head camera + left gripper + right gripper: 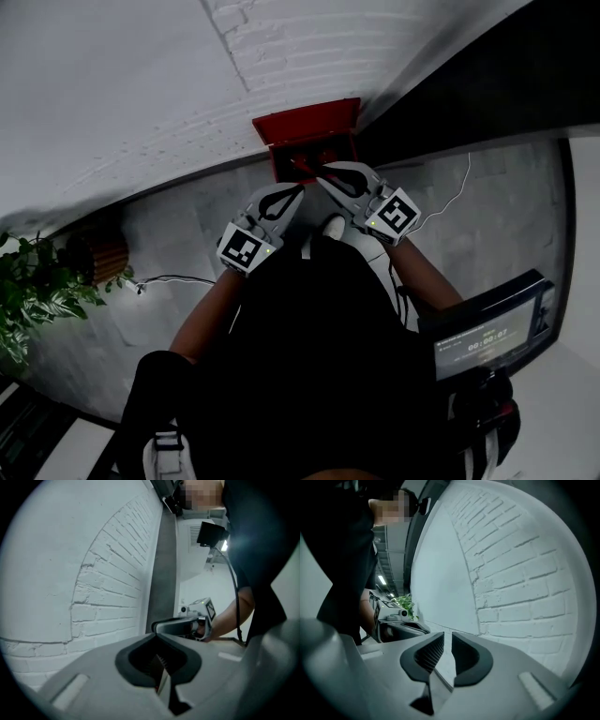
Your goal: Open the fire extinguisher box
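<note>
A leafy green potted plant (33,295) stands on the grey stone floor (178,239), well off to the left of both sets of jaws. The left gripper (296,192), a grey two-jaw tool with a black-and-white marker cube, points towards the painted white brick wall (309,47). In the left gripper view its dark ribbed pads (161,665) sit pressed together with nothing between them, and only wall shows beyond their tips. The red metal fire extinguisher box (309,127) sits on the floor against that wall. It lies just ahead of both grippers' jaw tips, slightly to the right of the left pair. The head view does not show whether its front is open. The right gripper (325,174) reaches nearest, with its tips at the box's front edge. Whether they touch it cannot be made out. In the right gripper view its jaws (446,651) stand a narrow slit apart, holding nothing, with bare wall showing through the gap. A dark tilted display screen (487,333) sits well behind and to the right of the right jaws.
</note>
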Tool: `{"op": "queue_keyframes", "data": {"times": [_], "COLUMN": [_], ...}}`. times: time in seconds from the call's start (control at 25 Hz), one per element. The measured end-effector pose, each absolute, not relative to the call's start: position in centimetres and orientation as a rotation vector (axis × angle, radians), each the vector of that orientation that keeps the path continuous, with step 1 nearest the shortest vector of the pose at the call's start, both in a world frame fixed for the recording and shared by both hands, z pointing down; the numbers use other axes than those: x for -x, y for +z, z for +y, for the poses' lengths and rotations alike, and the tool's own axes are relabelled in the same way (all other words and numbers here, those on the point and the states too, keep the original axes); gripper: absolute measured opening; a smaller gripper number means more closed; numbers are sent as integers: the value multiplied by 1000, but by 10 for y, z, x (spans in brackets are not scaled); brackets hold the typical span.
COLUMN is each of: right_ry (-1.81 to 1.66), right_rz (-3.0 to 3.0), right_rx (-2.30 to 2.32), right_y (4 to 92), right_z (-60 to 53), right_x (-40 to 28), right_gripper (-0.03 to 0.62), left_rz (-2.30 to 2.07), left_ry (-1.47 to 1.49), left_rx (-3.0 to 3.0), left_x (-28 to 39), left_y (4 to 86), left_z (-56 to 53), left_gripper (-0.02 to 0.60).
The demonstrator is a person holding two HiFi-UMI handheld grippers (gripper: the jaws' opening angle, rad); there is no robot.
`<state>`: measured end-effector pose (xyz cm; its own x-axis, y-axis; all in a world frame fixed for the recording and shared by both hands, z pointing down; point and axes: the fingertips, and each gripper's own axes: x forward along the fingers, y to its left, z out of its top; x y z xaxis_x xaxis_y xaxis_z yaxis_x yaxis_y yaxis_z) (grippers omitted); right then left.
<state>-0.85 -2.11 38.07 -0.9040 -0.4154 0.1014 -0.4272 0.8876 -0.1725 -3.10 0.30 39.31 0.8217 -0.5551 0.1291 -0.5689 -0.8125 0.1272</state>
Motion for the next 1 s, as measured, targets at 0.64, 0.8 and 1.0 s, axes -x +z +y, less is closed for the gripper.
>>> {"op": "queue_keyframes", "data": {"times": [0.64, 0.8, 1.0], "right_ry": [144, 131, 119], "right_rz": [-3072, -3083, -3054], "right_rx": [-611, -627, -634], "right_y": [330, 327, 330], "right_z": [18, 16, 16], "right_x": [31, 30, 25], "right_gripper": [12, 9, 9], "left_rz": [-912, -901, -910], "left_ry": [101, 102, 73], "left_rx": [-2878, -2860, -2867], "left_x": [40, 39, 39], "left_y": [367, 357, 352], "left_z": [16, 16, 13], "left_gripper": [0, 0, 0]}}
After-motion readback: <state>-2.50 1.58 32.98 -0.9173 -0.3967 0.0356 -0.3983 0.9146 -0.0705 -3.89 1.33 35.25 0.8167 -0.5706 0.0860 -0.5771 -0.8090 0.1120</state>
